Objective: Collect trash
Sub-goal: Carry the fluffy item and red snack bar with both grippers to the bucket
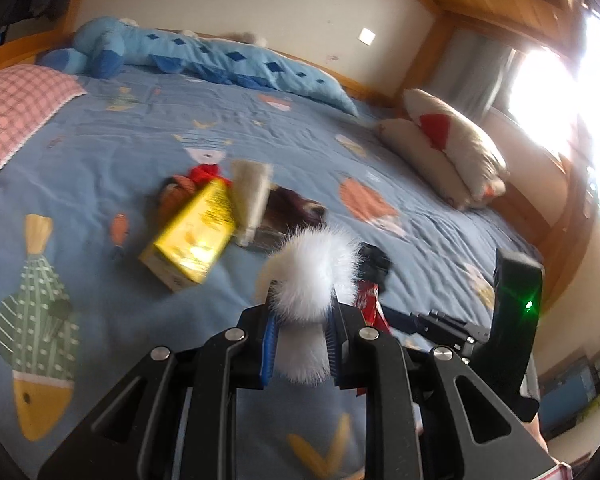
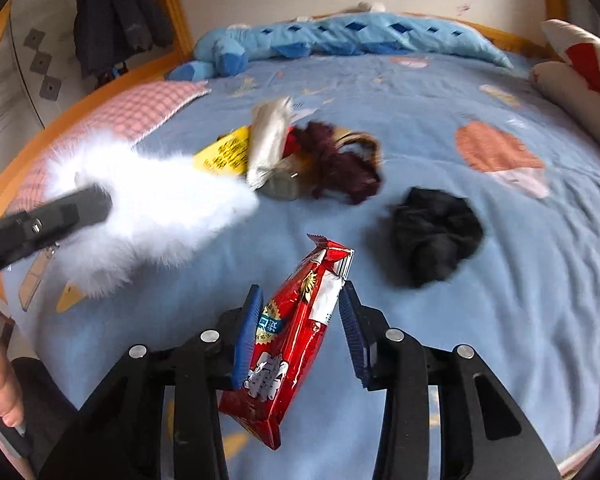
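Observation:
My left gripper is shut on a white fluffy pom, which also fills the left of the right wrist view as a white fluffy pom. My right gripper is shut on a red snack wrapper, held upright between its blue pads above the blue quilt. Further back on the bed lie a yellow carton, a silvery wrapper leaning on it, a maroon scrunchie and a black scrunchie.
A long blue plush toy lies along the far wall. White cushions sit at the right and a pink checked pillow at the left. A wooden bed frame rims the mattress. A person's hand shows at lower left.

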